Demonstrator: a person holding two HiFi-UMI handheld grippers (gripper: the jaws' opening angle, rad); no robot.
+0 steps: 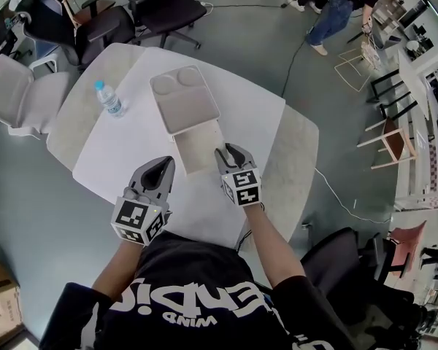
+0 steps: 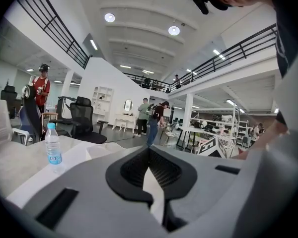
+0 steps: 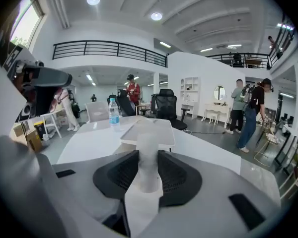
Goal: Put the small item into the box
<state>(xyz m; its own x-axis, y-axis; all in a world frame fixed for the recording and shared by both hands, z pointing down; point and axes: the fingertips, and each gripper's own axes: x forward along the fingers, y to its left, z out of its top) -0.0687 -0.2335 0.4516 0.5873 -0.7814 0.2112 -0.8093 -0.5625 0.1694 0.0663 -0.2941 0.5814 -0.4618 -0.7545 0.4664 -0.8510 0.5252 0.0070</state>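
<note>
A shallow pale box (image 1: 197, 146) lies open on the white table (image 1: 131, 152), its lid (image 1: 184, 97) with two round hollows folded back on the far side. My right gripper (image 1: 231, 154) hovers at the box's right edge, shut on a small whitish item (image 3: 148, 165) that stands up between the pads. The lid (image 3: 150, 131) shows straight ahead in the right gripper view. My left gripper (image 1: 162, 170) hangs to the left of the box near the table's front edge, its jaws together with nothing between them.
A water bottle (image 1: 109, 98) stands on the table's left part, also visible as the bottle (image 2: 52, 145) in the left gripper view. Office chairs (image 1: 160, 6) ring the far side. People stand further off in the hall.
</note>
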